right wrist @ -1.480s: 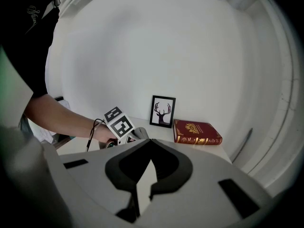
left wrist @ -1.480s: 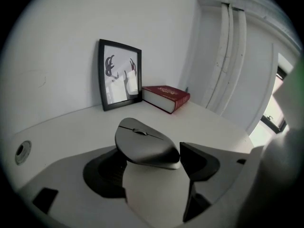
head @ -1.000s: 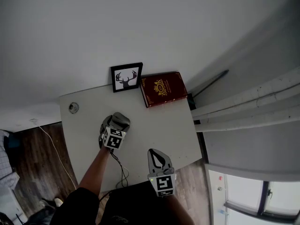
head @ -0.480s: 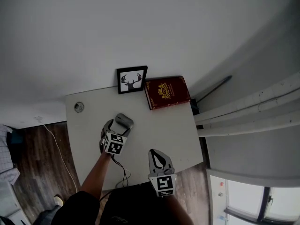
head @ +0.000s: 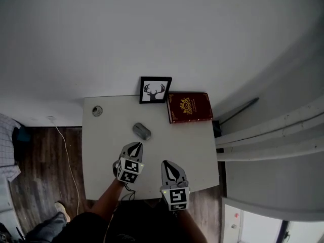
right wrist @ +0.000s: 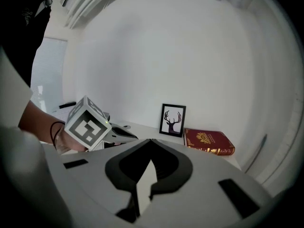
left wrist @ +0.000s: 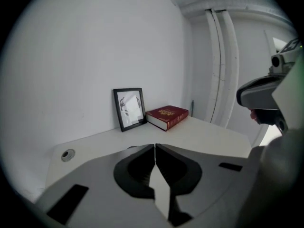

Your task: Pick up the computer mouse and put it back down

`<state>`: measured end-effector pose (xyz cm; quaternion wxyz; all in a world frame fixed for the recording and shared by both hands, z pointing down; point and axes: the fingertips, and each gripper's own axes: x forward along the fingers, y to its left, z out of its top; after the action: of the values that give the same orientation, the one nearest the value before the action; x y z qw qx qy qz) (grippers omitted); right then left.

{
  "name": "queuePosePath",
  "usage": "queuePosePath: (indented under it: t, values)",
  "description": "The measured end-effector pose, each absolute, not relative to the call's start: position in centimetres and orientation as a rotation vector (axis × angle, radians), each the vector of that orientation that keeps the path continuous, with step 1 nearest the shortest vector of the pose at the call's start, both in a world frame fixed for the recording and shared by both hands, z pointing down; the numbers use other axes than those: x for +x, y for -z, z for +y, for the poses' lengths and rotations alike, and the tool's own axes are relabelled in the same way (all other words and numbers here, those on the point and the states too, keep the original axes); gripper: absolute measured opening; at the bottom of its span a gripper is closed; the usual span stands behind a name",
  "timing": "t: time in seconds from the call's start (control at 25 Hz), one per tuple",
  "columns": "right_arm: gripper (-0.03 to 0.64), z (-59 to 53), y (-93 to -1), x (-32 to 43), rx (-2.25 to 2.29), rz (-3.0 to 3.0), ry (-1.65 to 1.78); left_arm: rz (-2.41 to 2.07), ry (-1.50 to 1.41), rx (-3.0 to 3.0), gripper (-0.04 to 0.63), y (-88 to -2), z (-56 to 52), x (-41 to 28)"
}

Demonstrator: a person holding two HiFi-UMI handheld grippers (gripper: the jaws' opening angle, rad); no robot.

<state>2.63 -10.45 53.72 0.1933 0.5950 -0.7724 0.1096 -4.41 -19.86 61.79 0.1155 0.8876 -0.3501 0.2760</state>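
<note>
The grey computer mouse [head: 142,131] lies on the white table [head: 187,140], near its middle. My left gripper [head: 137,145] is just in front of the mouse, a short gap away, raised off the table. Its jaws are shut and hold nothing; in the left gripper view [left wrist: 155,145] they meet edge to edge and hide the mouse. My right gripper [head: 166,163] hovers over the table's near edge, shut and empty, and looks the same in its own view [right wrist: 151,140]. That view also has the left gripper's marker cube [right wrist: 88,122] at the left.
A framed deer picture [head: 154,90] leans on the wall at the table's back, with a red book [head: 190,107] lying beside it. A round cable grommet [head: 96,111] sits in the back left corner. Wood floor with a white cable [head: 71,161] lies to the left.
The left gripper has let go of the mouse, pulled back toward me and up, and its jaws have closed. The mouse stays on the table. The right gripper has barely moved.
</note>
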Motion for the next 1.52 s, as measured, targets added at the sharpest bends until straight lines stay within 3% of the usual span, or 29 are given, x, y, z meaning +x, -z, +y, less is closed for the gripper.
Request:
queuePosePath:
  t: [0.6, 1.12, 1.52]
  values:
    - [0.02, -7.4, -50.5, 6.8, 1.589, -2.349, -0.172, -1.258, -0.569, 2.555, 0.002, -55.0, -10.5, -0.7]
    - [0.02, 2.0, -48.2, 11.5, 1.558, -2.484, -0.077, -1.459, -0.405, 2.53, 0.002, -50.0, -0.2, 4.4]
    - [0.02, 6.1, -45.2, 10.6, 1.574, -2.564, -0.023, -1.574, -0.343, 2.54, 0.002, -46.2, 5.3, 3.1]
